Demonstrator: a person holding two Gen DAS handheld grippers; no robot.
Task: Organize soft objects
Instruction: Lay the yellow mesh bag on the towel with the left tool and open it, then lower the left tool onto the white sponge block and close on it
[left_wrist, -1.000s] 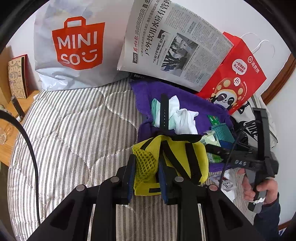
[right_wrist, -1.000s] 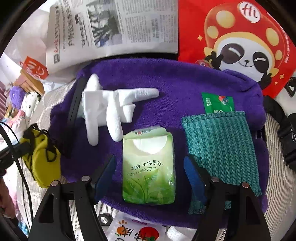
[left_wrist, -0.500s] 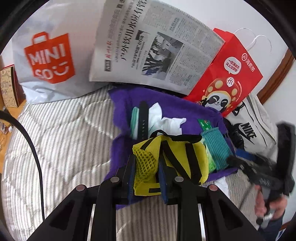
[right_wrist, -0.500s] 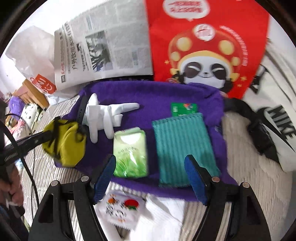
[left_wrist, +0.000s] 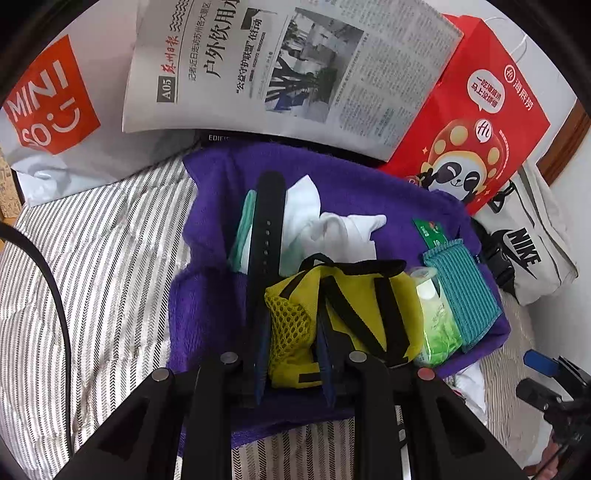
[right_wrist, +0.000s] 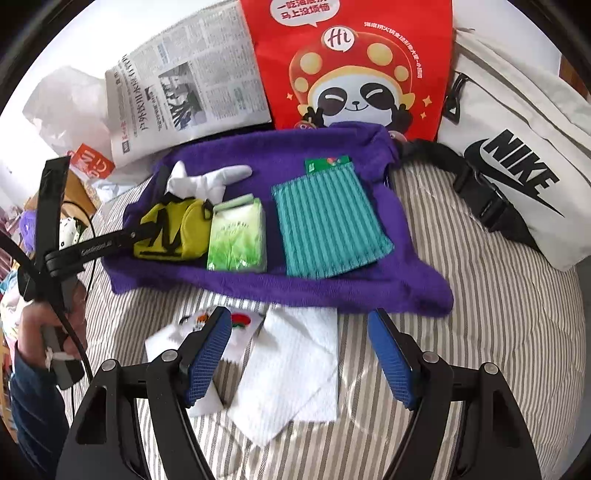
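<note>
My left gripper (left_wrist: 293, 328) is shut on a yellow mesh pouch with black straps (left_wrist: 343, 314), held over the purple towel (left_wrist: 207, 295). From the right wrist view the pouch (right_wrist: 173, 230) hangs just left of a green tissue pack (right_wrist: 238, 236) and in front of a white glove (right_wrist: 210, 181). A teal striped cloth (right_wrist: 328, 221) lies on the towel (right_wrist: 369, 284) to the right, with a green card (right_wrist: 327, 162) behind it. My right gripper (right_wrist: 301, 354) is open above a white paper towel (right_wrist: 291, 369), nothing between its fingers.
A black strap (left_wrist: 267, 236) lies on the towel's left side. Behind stand a newspaper (left_wrist: 288, 66), a red panda bag (left_wrist: 476, 122) and a Miniso bag (left_wrist: 48, 103). A white Nike bag (right_wrist: 517, 162) sits right. A printed wipe packet (right_wrist: 207, 321) lies on the striped bedding (right_wrist: 498, 314).
My left gripper carried the yellow pouch rightward over the towel, up beside the tissue pack. My right gripper pulled back and up from the tissue pack to above the paper towel.
</note>
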